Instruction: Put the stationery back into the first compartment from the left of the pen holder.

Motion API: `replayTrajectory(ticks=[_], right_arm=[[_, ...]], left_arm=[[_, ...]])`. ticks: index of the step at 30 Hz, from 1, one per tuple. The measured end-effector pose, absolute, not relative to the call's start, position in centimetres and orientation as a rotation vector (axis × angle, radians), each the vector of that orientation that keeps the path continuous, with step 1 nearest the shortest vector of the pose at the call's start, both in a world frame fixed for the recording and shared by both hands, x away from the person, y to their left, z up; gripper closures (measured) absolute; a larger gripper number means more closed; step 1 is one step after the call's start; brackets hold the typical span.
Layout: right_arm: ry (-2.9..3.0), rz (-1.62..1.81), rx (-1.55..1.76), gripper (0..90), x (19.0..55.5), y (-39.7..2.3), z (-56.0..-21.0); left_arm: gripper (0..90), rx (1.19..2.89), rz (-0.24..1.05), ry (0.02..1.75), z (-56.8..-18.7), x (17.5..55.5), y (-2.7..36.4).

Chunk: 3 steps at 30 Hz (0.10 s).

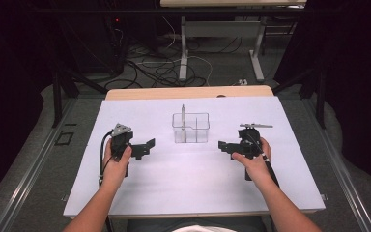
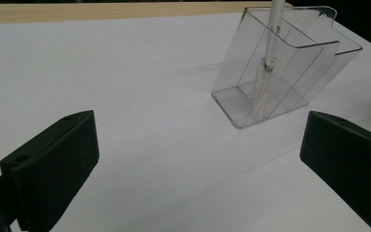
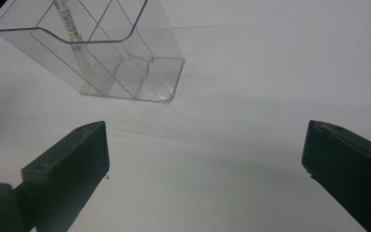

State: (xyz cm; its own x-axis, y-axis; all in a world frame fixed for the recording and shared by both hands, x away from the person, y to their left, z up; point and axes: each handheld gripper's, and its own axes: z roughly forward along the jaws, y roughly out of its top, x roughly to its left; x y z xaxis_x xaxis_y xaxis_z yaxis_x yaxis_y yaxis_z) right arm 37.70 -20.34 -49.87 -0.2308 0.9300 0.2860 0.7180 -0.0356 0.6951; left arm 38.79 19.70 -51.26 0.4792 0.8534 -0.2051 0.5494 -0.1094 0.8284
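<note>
A clear plastic holder with inner dividers stands at the middle of the white table cover. A thin white pen stands upright in its left compartment. My left gripper rests to the holder's left, jaws wide apart with nothing between them. My right gripper sits to the holder's right, also open and empty. In the left gripper view the holder and the pen lie ahead to the right. The right gripper view has the holder at upper left, the pen inside.
The table's wooden far edge shows beyond the white cover. Behind it are cables on the floor and the legs of another table. Bare white surface lies in front of the holder.
</note>
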Motion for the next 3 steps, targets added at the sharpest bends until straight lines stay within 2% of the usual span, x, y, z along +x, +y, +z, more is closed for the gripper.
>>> replayTrajectory(ticks=[3], right_arm=[[1.970, 1.124, 1.754, 2.3, 37.73, -20.31, -49.94]], left_arm=[[0.3, 1.791, 0.412, 1.194, -51.35, 38.85, 19.78]])
